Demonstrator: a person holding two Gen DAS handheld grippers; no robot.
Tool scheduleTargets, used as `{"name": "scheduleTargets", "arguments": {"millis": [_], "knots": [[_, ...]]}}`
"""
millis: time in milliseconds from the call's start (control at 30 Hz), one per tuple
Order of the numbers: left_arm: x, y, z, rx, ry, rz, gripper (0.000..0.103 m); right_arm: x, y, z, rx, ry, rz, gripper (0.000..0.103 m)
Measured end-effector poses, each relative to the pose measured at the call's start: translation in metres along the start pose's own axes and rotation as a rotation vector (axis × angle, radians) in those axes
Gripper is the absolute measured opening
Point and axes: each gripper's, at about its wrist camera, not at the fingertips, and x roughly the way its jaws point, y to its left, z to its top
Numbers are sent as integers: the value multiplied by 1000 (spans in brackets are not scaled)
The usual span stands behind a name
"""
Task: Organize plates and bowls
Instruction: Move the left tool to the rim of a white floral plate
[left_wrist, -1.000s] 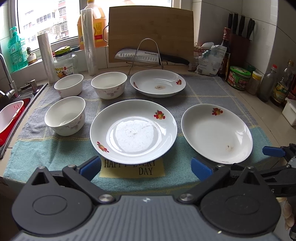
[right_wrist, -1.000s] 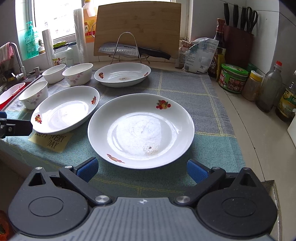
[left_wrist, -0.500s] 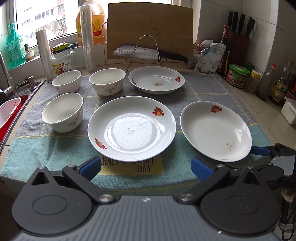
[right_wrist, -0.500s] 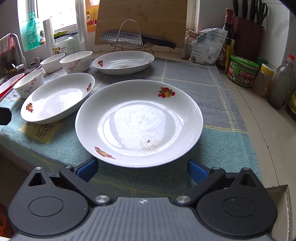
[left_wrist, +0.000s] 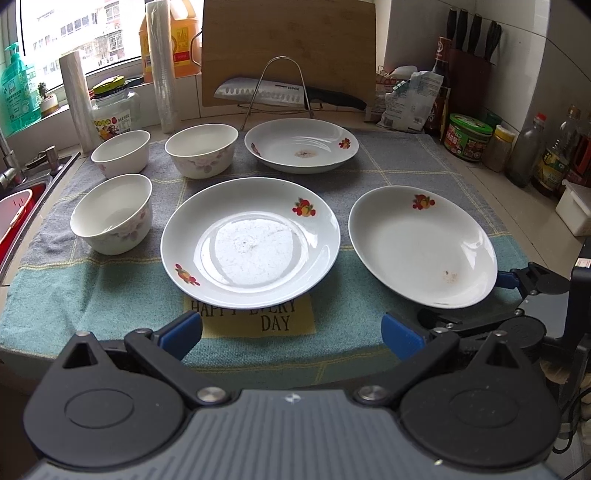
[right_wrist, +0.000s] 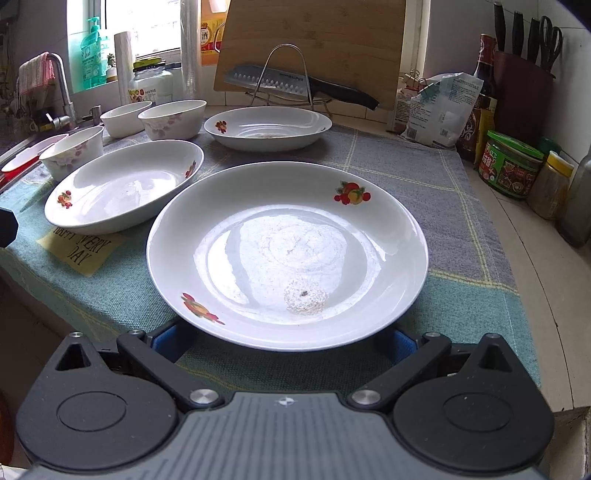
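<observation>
Three white plates with fruit prints lie on the cloth: a middle plate (left_wrist: 251, 240), a right plate (left_wrist: 421, 243) and a far plate (left_wrist: 301, 144). Three white bowls (left_wrist: 112, 212) (left_wrist: 201, 149) (left_wrist: 121, 150) stand at the left. My left gripper (left_wrist: 291, 332) is open and empty, just short of the middle plate. My right gripper (right_wrist: 282, 341) is open, its blue pads (right_wrist: 166, 338) reaching under the near rim of the right plate (right_wrist: 288, 251). It also shows in the left wrist view (left_wrist: 517, 280) at that plate's edge.
A cloth mat (left_wrist: 369, 314) covers the counter. A knife on a wire rack (left_wrist: 280, 94) and a cutting board (left_wrist: 288, 48) stand behind. Jars and bottles (left_wrist: 469, 136) line the right side. A sink (left_wrist: 22, 206) lies at the left. The counter edge is close below.
My right gripper has moved forward, so its pads now sit under the right plate's near rim. My left gripper has moved slightly closer to the middle plate.
</observation>
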Motion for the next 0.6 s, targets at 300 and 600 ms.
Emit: {"name": "scheduleTargets", "arguments": {"millis": [300, 600], "knots": [[12, -12, 28, 109, 0, -118, 102, 0, -1, -4, -2, -42, 0, 103], [58, -42, 85, 303, 4, -260, 102, -2, 1, -7, 7, -52, -11, 103]]}}
